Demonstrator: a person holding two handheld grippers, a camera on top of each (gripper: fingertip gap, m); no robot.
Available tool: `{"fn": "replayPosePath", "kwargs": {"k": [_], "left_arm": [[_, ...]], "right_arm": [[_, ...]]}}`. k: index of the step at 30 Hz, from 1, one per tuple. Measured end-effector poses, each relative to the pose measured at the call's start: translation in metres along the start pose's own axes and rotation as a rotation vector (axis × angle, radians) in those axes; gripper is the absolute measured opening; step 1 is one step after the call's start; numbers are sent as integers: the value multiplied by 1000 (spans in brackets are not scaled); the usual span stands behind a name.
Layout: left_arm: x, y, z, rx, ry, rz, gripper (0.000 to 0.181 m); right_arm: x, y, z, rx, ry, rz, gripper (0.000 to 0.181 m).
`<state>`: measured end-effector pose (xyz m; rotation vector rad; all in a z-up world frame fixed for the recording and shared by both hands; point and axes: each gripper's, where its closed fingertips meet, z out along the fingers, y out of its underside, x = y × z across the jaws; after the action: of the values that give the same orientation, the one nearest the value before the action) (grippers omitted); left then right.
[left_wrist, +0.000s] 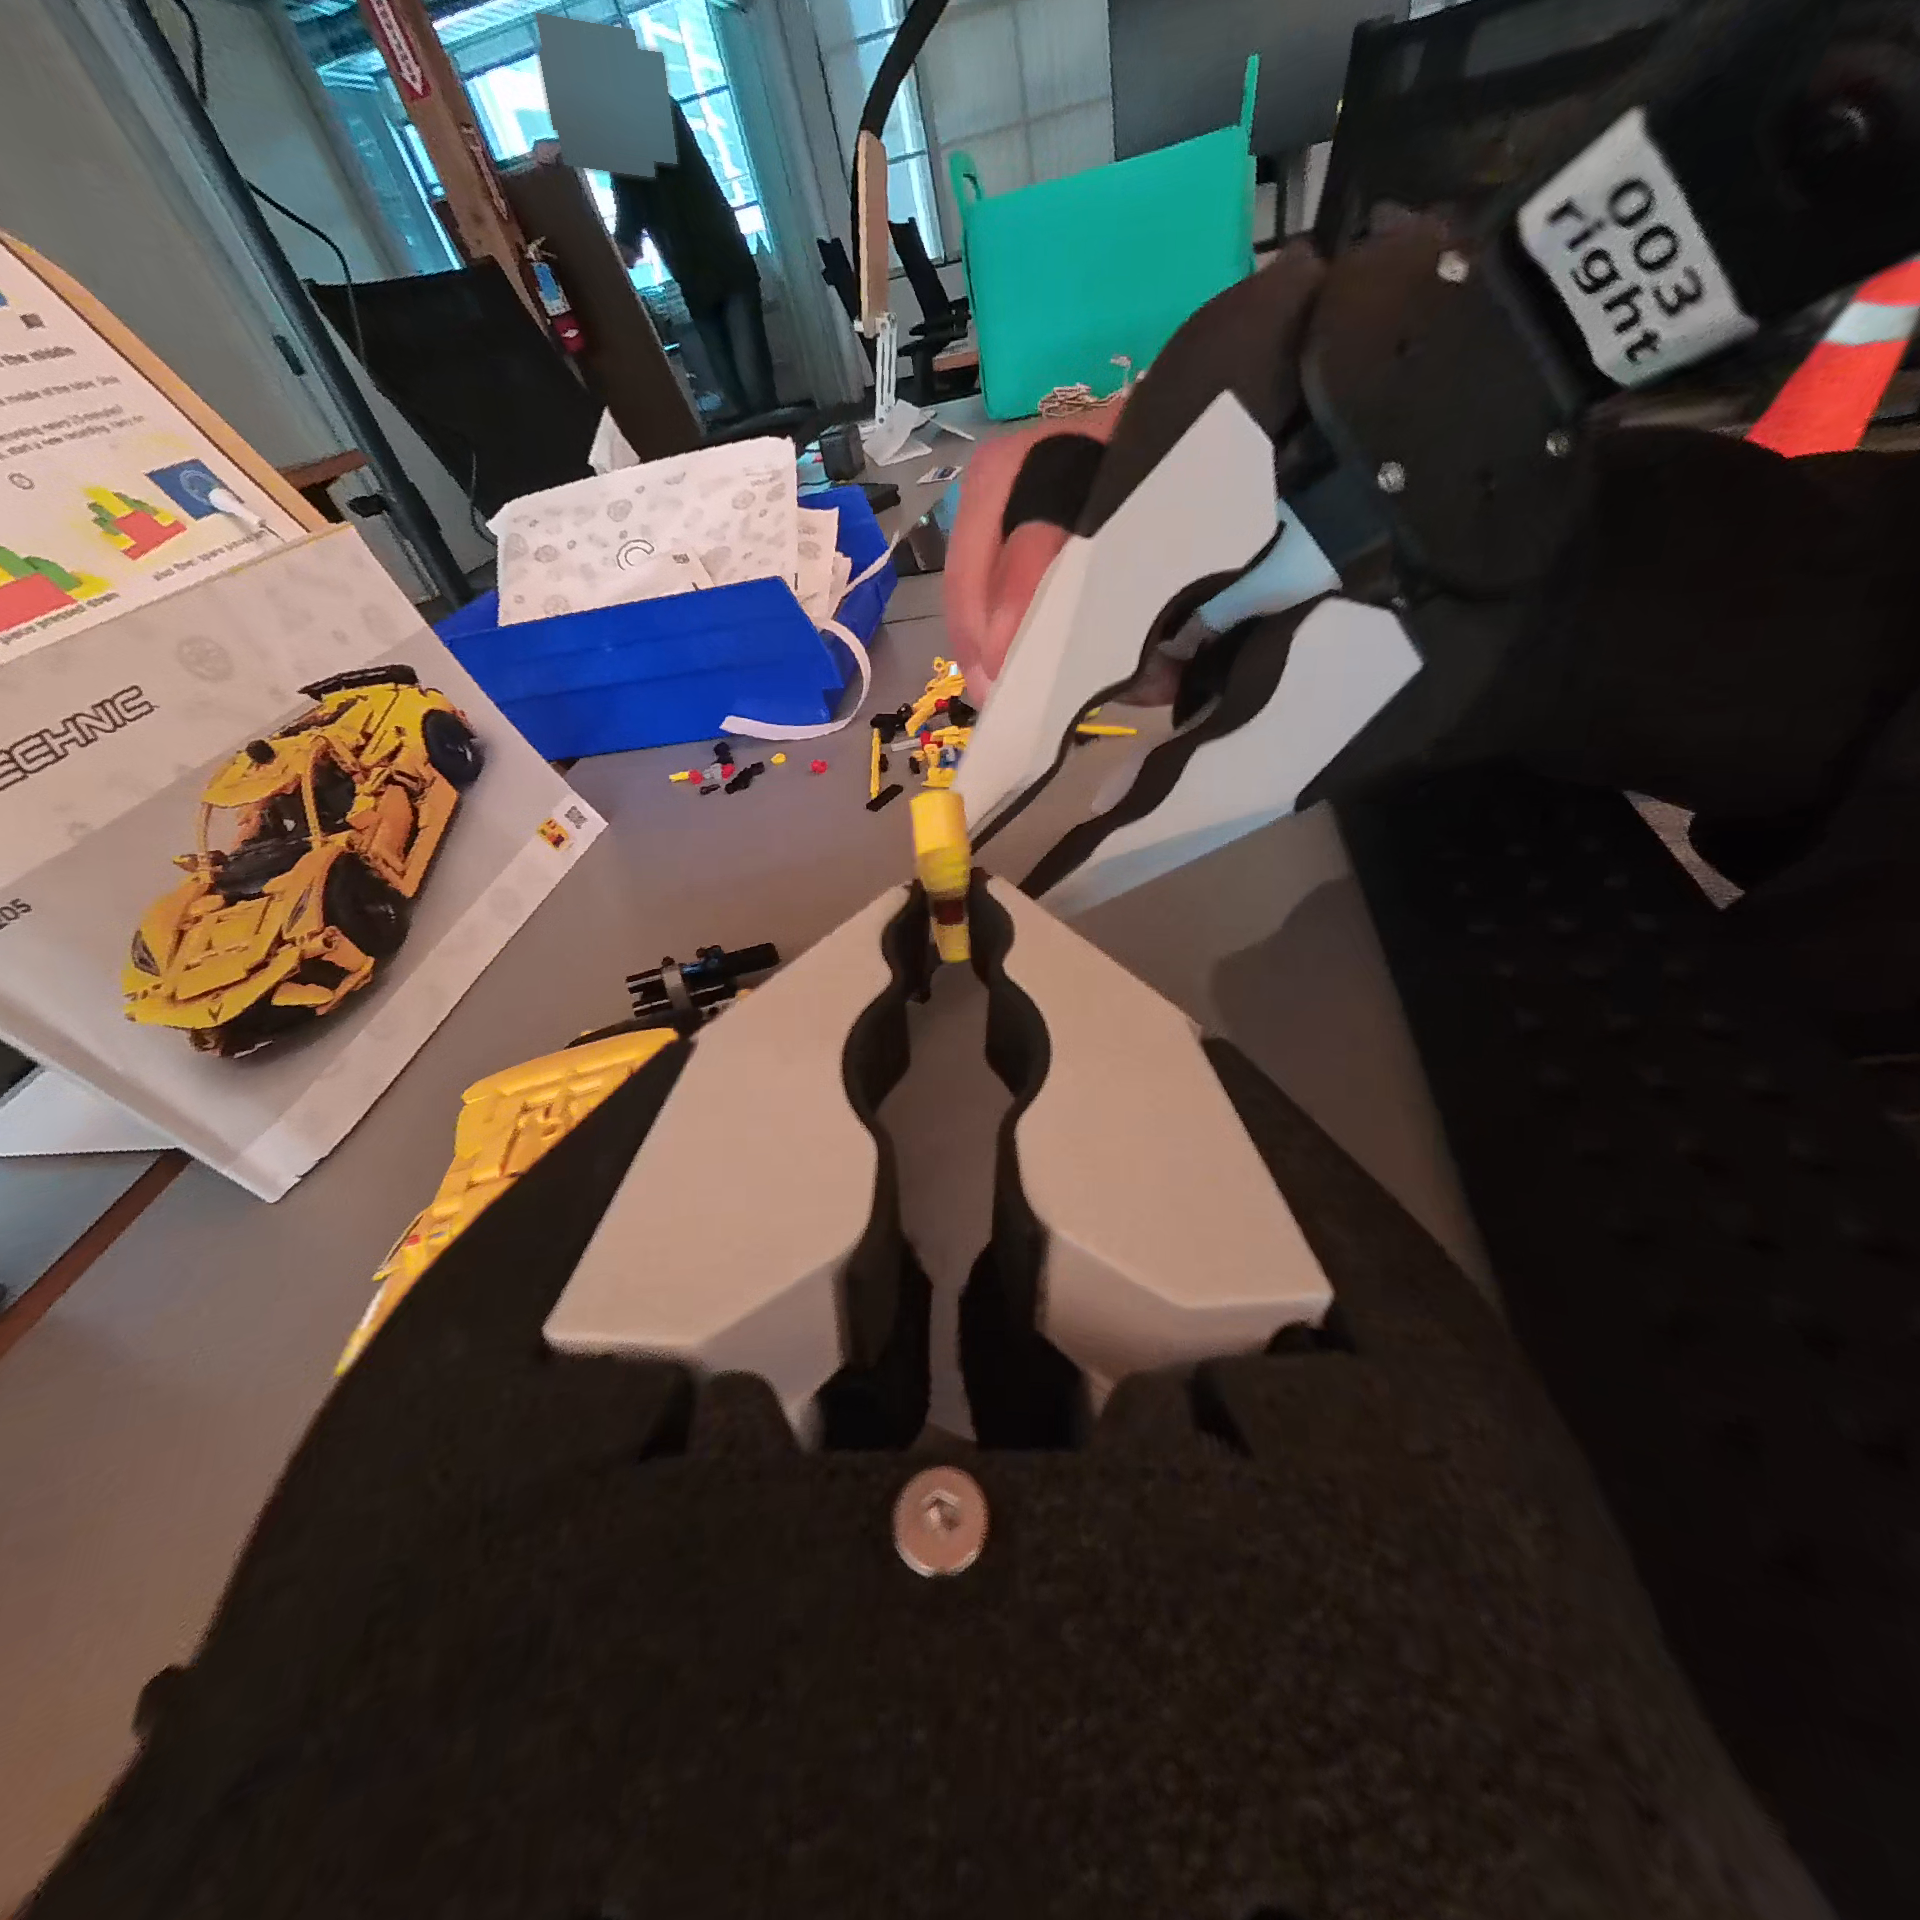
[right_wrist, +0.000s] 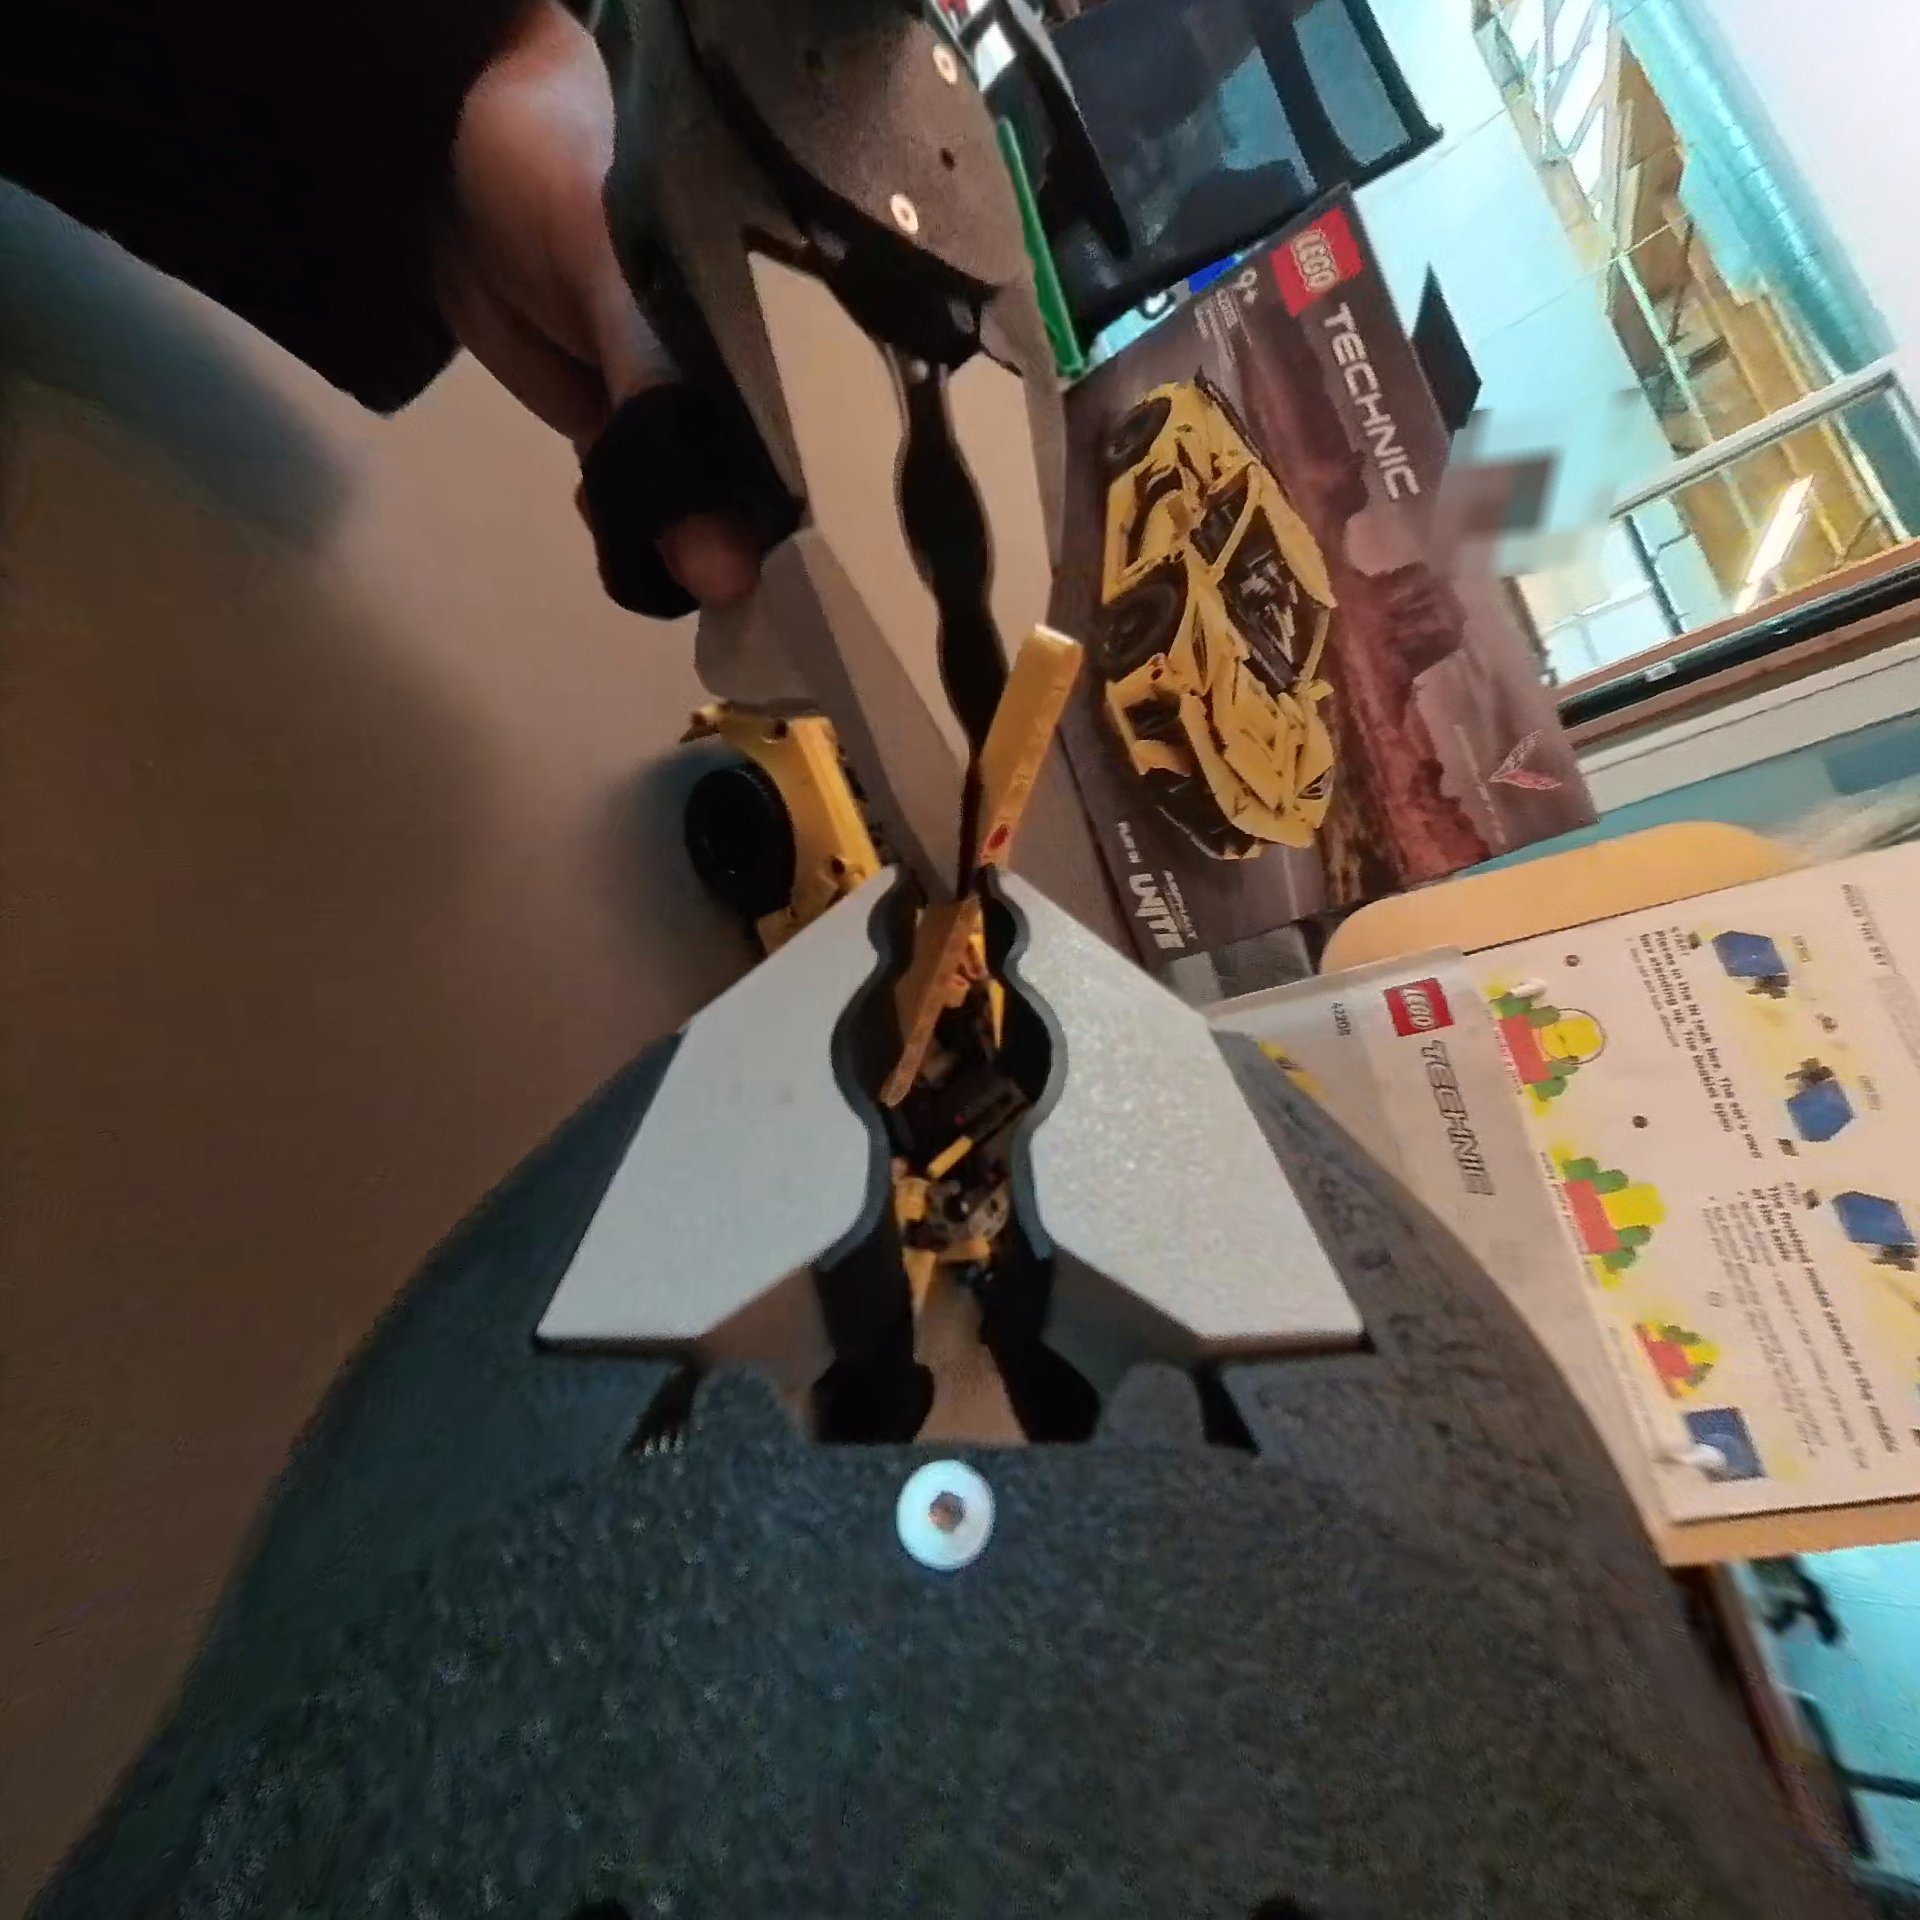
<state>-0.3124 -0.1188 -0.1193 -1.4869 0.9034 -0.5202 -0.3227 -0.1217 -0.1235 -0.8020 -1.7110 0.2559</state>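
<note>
1. Left claw (left_wrist: 940, 904) is pinching a small yellow brick piece (left_wrist: 940, 868) at its tips, above the grey table (left_wrist: 727, 862), with the yellow toy car (left_wrist: 520, 1132) just beside its left finger.
2. Right claw (left_wrist: 997, 821) is reaching in from the right, tips touching or nearly touching that piece; whether it is gripping, I cannot tell.
3. Judging by this, a handover or joining step is under way, calling for careful alignment.
</note>
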Motion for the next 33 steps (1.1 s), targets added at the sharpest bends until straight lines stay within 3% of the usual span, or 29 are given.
{"fn": "replayPosePath", "kwargs": {"k": [4, 15, 18, 22, 29, 33], "left_arm": [[4, -7, 0, 48, 37, -53, 6], [4, -7, -1, 109, 111, -209, 6], [7, -24, -9, 210, 189, -279, 7], [11, -35, -15, 265, 209, -262, 6], [17, -36, -13, 251, 176, -161, 7], [20, -32, -9, 219, 172, -131, 7]], "right_arm": [[1, -5, -5, 84, -70, 190, 10], [1, -6, -3, 196, -128, 352, 8], [8, -23, -12, 301, -172, 480, 10], [13, -48, -33, 430, -347, 663, 27], [13, -35, -37, 269, -349, 645, 27], [6, -41, -33, 259, -376, 632, 25]]}}
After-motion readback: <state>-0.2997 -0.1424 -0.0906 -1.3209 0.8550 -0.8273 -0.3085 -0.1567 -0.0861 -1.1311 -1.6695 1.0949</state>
